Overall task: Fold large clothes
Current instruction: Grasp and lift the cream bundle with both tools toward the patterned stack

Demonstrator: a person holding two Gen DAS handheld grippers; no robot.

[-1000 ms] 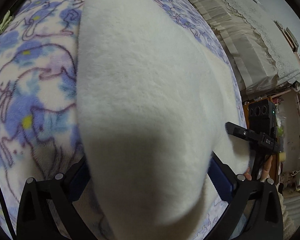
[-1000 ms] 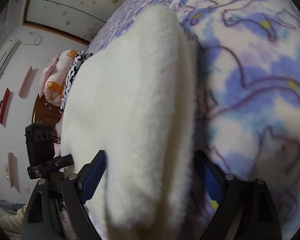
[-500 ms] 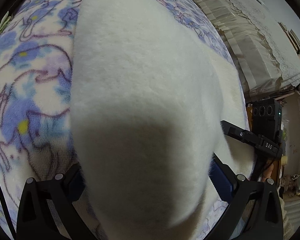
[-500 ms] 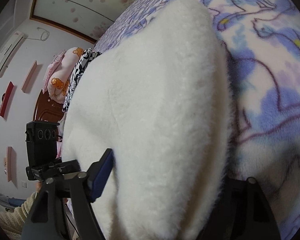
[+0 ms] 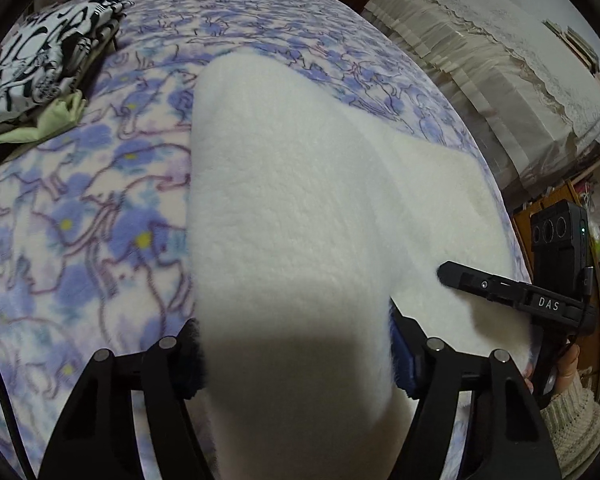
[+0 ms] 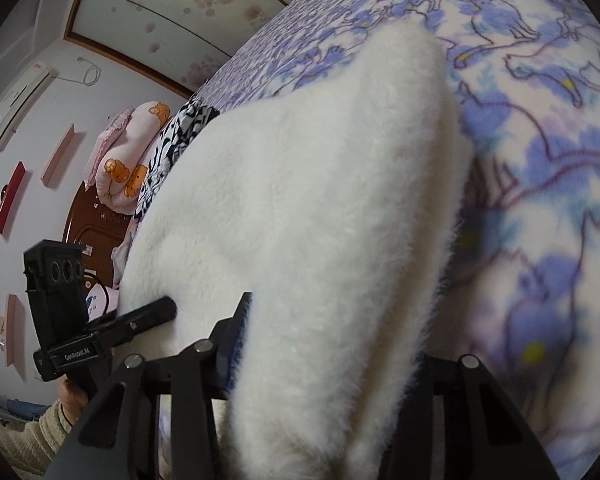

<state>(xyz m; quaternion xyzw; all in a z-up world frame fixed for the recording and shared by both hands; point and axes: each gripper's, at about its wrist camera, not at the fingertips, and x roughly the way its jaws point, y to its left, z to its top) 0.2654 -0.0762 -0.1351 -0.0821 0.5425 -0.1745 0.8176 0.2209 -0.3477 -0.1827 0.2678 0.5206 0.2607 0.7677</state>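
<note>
A large white fluffy garment (image 5: 300, 208) lies on a bed covered by a blue-and-purple flowered fleece blanket (image 5: 80, 216). My left gripper (image 5: 294, 352) is shut on the garment's near edge; the cloth bulges up between its fingers and hides the tips. My right gripper (image 6: 328, 364) is shut on the same garment (image 6: 300, 208) further along the edge. The right gripper also shows in the left wrist view (image 5: 512, 292), and the left gripper shows in the right wrist view (image 6: 100, 336).
A black-and-white patterned cloth (image 5: 40, 60) over a pale green piece lies at the far left of the bed. A lace-covered cabinet (image 5: 500, 60) stands to the right. A pink bear pillow (image 6: 128, 160) and brown headboard (image 6: 92, 232) are at the head.
Both grippers have pulled back and lifted with the garment edge, so more of the bed shows, including the patterned cloth. The white garment now takes up less of each view.
</note>
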